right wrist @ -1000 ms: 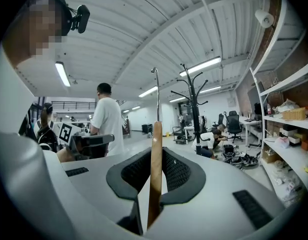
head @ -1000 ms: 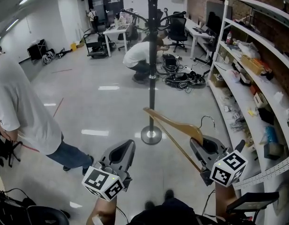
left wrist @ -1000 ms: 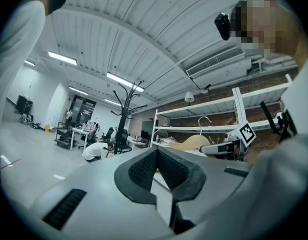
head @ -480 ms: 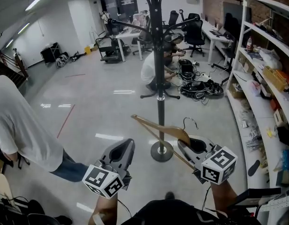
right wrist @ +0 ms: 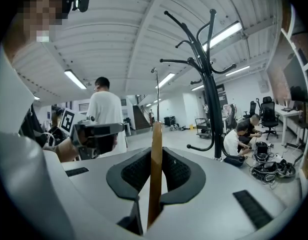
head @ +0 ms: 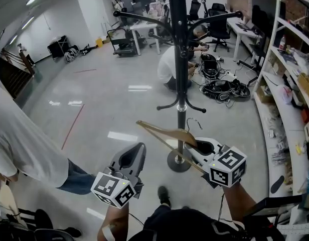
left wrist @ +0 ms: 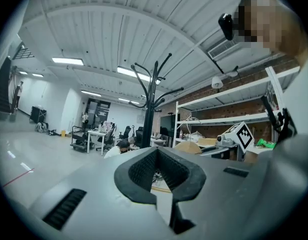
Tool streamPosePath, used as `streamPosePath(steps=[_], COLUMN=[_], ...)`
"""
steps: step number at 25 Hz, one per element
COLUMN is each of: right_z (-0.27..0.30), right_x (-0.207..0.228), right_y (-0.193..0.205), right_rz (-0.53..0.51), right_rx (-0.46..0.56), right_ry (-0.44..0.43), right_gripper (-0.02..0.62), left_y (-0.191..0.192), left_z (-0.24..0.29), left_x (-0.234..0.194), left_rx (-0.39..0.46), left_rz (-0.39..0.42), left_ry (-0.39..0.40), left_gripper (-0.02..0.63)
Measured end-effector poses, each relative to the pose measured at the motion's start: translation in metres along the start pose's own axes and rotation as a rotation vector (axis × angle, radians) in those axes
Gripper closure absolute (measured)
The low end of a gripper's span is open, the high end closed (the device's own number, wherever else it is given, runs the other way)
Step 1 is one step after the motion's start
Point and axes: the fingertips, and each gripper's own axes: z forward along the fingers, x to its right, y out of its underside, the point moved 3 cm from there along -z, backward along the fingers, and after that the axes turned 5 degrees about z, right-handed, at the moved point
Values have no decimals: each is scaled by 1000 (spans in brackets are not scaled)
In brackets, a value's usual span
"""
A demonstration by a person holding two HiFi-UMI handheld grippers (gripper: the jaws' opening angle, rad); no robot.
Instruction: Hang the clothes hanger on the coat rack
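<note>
A black coat rack (head: 180, 59) with curved arms stands on the floor, its round base (head: 179, 161) just beyond my grippers. The wooden clothes hanger (head: 162, 134) has a metal hook (head: 192, 122) and lies tilted in front of the pole. My right gripper (head: 200, 145) is shut on its wooden arm. In the right gripper view the hanger (right wrist: 155, 154) runs up between the pads of the right gripper (right wrist: 155, 171), with the coat rack (right wrist: 211, 84) ahead to the right. My left gripper (head: 133, 158) is shut and holds nothing. The coat rack (left wrist: 148, 106) also shows in the left gripper view.
A person in a white shirt (head: 21, 139) stands close at the left. Another person (head: 169, 64) crouches behind the rack beside cables (head: 222, 89) on the floor. White shelving (head: 290, 84) with clutter lines the right side. Desks and chairs (head: 129, 31) stand at the back.
The coat rack has come nearer and now stands right in front of the grippers. The right gripper still holds the hanger, carried closer to the pole. The left gripper stays shut.
</note>
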Motion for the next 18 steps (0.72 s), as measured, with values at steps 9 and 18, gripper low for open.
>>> streamPosePath(steps=[9, 18], right_z=[120, 202], right_x=[34, 75], right_y=[34, 89], right_rz=[48, 107], right_rx=[-100, -165], right_ry=[-12, -14], right_gripper=[538, 538], left_y=[41, 110], left_z=[48, 87], left_x=[-83, -134], left_rx=[-64, -157], left_rz=[-21, -110], left_ry=[15, 33], left_gripper=[605, 604])
